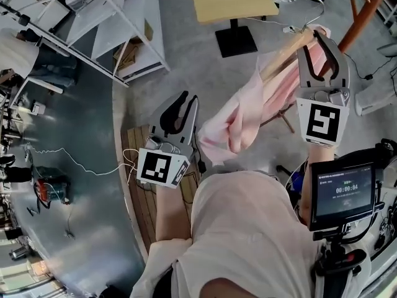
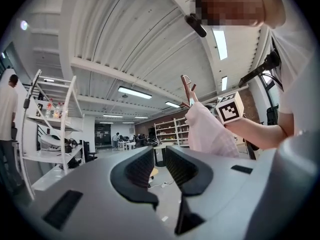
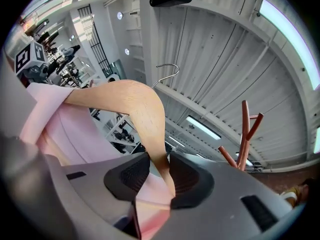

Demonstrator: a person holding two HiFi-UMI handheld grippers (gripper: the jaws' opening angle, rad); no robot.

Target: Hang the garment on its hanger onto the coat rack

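Nearest us in the right gripper view, the right gripper (image 3: 159,168) is clamped on the hanger (image 3: 145,109); its pads press one wooden arm just below the neck, and pink cloth shows under the wood in the same gap.

The garment (image 3: 75,134) drapes off the hanger to that view's left; in the head view it hangs bunched between our two grippers, off the floor. The hook (image 3: 167,70) stands free above the wood and touches nothing.

The rack (image 3: 245,136) rises beyond and to the right of the hook, well apart from it, its pegs branching upward; nothing hangs on the pegs we can see.

Our left gripper (image 2: 159,166) has its jaws a narrow way apart with only open room between them; it holds nothing and sits beside the cloth, not on it.

We judge the step in hand to be the carry to the rack; the hanging itself is not yet done. The next move calls for bringing the hook over a peg with its open side toward the peg, then lowering until the wire seats; only then should the right jaws part. The loose cloth could snag a peg, so the left gripper may need to steady it.
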